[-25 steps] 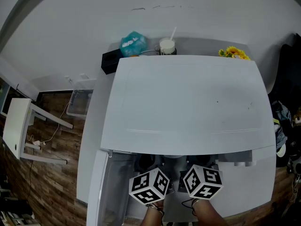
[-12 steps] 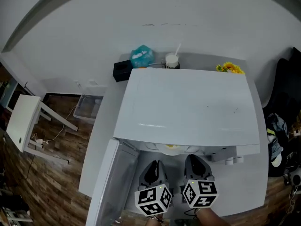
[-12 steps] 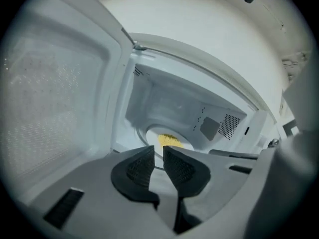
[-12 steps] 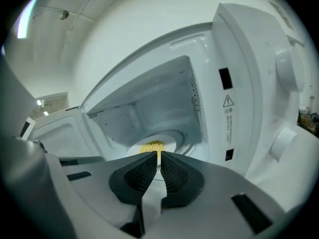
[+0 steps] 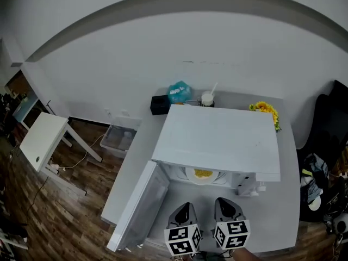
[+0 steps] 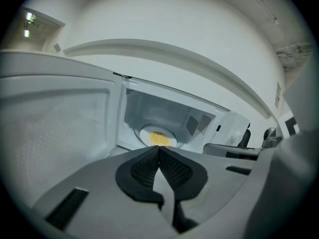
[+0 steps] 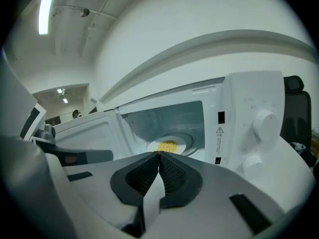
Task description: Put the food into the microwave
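The white microwave [image 5: 220,140] stands on a grey counter with its door [image 5: 140,205] swung open to the left. Inside, on the turntable, sits a white plate of yellow food [image 5: 203,174], also visible as the plate of food [image 6: 158,137] and the plate of food [image 7: 168,146] in the two gripper views. Both grippers hang in front of the opening, clear of the plate. My left gripper [image 6: 159,148] has just been closing and is shut with nothing between its pads. My right gripper [image 7: 159,154] is shut and empty too. In the head view the left gripper [image 5: 185,207] and right gripper [image 5: 224,203] sit side by side.
The microwave's knobs [image 7: 262,121] are on its right front panel. Behind it stand a teal bag [image 5: 179,92], a cup with a straw [image 5: 207,98], a black box [image 5: 160,105] and yellow flowers [image 5: 265,109]. A white table [image 5: 43,140] and a plastic bin [image 5: 118,139] are at the left.
Both grippers have drawn back out of the microwave's opening toward me and risen. The head view has pulled away, and the plate of food now shows inside the cavity.
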`<state>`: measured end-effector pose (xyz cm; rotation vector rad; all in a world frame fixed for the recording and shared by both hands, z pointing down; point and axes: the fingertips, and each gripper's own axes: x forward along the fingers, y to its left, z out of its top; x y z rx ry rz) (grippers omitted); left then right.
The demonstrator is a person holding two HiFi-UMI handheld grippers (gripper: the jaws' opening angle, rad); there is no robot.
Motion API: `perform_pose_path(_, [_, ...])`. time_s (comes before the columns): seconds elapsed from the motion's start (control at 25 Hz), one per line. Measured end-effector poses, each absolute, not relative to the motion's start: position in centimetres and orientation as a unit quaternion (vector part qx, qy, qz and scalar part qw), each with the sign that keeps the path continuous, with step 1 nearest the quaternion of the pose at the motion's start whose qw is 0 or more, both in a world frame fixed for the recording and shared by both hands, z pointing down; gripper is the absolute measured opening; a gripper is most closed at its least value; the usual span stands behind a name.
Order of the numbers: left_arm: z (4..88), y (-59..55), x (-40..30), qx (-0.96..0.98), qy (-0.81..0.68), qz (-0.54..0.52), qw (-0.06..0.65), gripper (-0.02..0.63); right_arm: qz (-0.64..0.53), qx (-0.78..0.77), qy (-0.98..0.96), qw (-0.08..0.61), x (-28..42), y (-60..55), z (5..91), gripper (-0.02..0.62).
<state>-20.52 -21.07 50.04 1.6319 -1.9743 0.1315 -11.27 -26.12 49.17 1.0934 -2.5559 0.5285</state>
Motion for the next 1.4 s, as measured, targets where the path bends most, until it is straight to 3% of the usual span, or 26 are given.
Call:
perform_pose_path(0.6, [43.9, -17.8, -16.1, 0.641, -0.726, 0.056, 0.242, 0.003, 0.140, 0.329, -0.921, 0.158, -8.7, -20.8, 44.7, 0.017])
perform_pose_path(1.4, [42.9, -17.7, -15.6, 0.637, -0.730, 0.042, 0.245, 0.003, 0.136, 0.324, -0.923, 0.157, -8.0, -20.4, 43.5, 0.014])
